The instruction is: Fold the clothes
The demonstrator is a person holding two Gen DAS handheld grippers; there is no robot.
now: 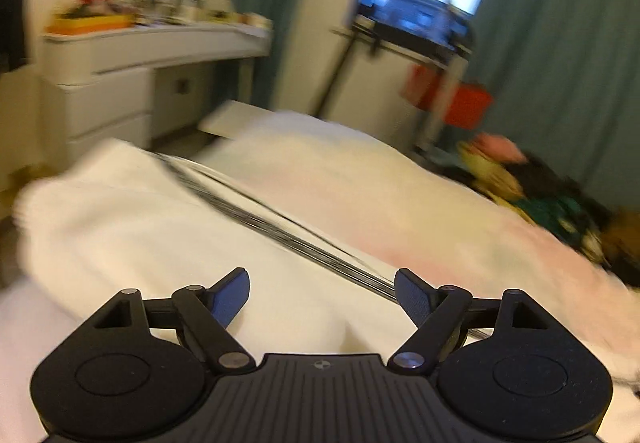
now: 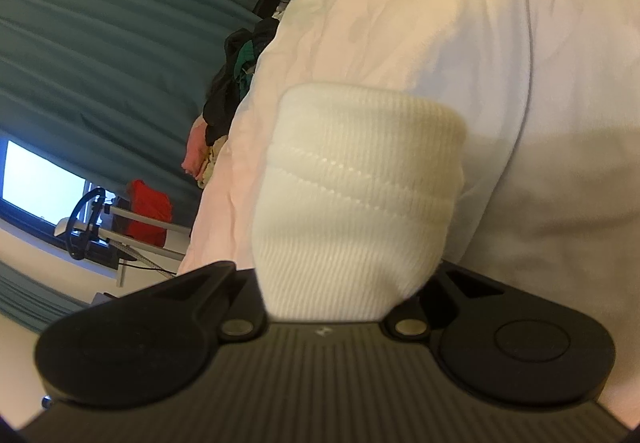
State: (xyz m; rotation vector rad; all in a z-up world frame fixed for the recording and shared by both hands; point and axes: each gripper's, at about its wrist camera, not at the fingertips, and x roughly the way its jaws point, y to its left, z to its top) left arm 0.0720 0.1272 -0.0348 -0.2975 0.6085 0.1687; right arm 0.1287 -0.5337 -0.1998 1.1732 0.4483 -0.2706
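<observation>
Here, the left gripper (image 1: 322, 297) hangs with its blue-padded fingers (image 1: 232, 299) spread wide and empty above a blurred white garment with a dark stripe (image 1: 120, 211) on the pale bed (image 1: 360, 179); the right gripper (image 2: 340, 283) clenches a white ribbed knit sock cuff (image 2: 356, 183). No writing is legible.

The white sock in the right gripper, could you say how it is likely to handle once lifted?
The sock looks soft ribbed knit, so probably floppy and drooping. It seems light. Its textured weave likely resists slipping in the right gripper.
</observation>
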